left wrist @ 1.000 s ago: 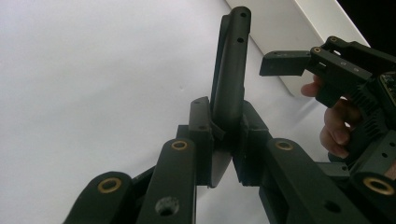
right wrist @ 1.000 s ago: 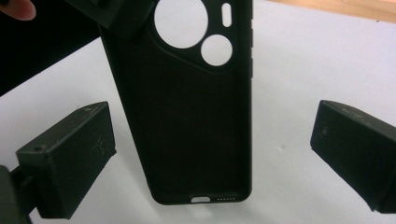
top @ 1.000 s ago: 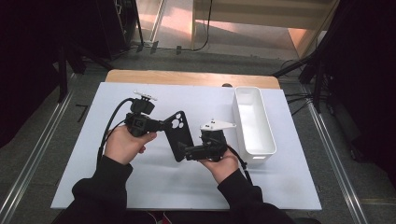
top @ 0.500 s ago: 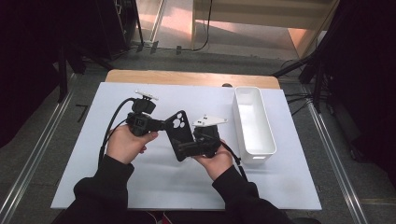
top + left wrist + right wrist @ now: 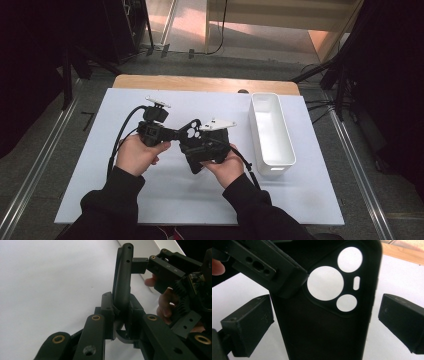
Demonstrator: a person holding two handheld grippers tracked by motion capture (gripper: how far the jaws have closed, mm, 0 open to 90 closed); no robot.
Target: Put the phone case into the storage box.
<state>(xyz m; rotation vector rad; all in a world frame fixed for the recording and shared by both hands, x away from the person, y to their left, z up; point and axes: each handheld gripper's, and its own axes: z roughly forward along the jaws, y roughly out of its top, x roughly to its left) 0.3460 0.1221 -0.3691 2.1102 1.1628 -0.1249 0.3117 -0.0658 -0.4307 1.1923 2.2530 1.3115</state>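
**Phone case held between two grippers, left of the white bin**

No brand, label or writing can be read on any item.

Count: one black phone case [image 5: 192, 140], one white rectangular bin [image 5: 270, 132], two hand-held grippers, two hands, one white table mat [image 5: 165, 200].

Phone case: black, with four camera cut-outs, three round and one small slot, as the right gripper view shows [image 5: 329, 315]. It is held above the mat, to the left of the bin and apart from it.

Left gripper [image 5: 172, 134]: farther left of the bin than the case. In the left gripper view its jaws are drawn nearly together and clamp the case [image 5: 123, 290] edge-on, the case standing upright between them.

Right gripper [image 5: 197, 150]: nearest the bin, on its left. In the right gripper view its jaws stand wide apart, one on each side of the case, with white mat visible in both gaps; neither pad touches the case. The left gripper's jaw [image 5: 269, 267] grips the case's upper left edge there.
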